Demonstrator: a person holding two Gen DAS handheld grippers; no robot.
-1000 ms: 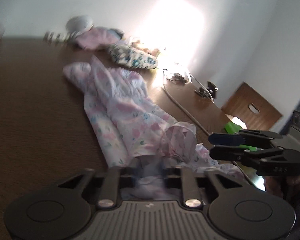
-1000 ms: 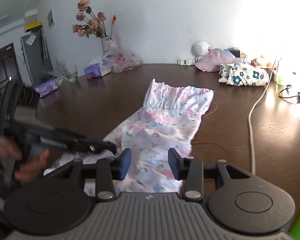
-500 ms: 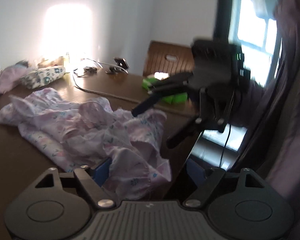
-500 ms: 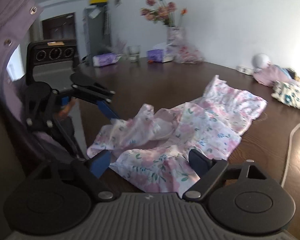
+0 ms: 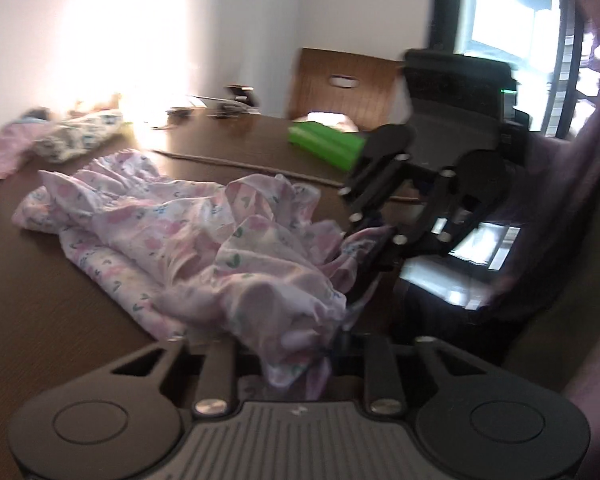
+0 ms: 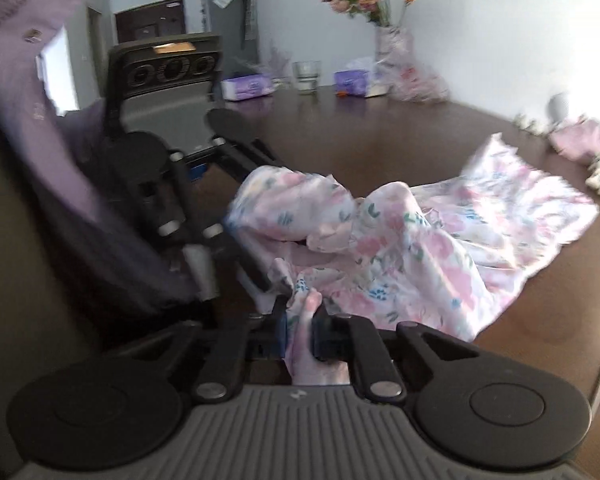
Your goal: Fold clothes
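Clamping down now, both tools at once: the left gripper [image 5: 300, 354] has just been closing its jaws, and a bunched fold of the pink floral garment [image 5: 204, 248] sits pinched between them, hiding the fingertips. From this gripper the cloth runs ahead and off to the left across the dark wooden table [image 5: 32, 300], crumpled near the tool and flatter at its gathered far end. Ahead and to the right, the other tool shows side-on, its black fingers meeting the same cloth at the table's near edge. Beyond that lie a green object [image 5: 324, 142] and a wooden chair back [image 5: 340, 84]; far ahead to the left, another small heap of clothes [image 5: 60, 136]. Over to the right gripper [image 6: 300, 332]: its jaws have just been closing too, and they now squeeze a narrow twist of the garment's edge [image 6: 300, 340] between the blue pads [image 6: 320, 334]. To its left hangs a purple sleeve [image 6: 40, 152]; the cloth spreads ahead and to the right. Far ahead stand a glass [image 6: 306, 74], tissue packs [image 6: 248, 86] and a vase of flowers [image 6: 392, 48].
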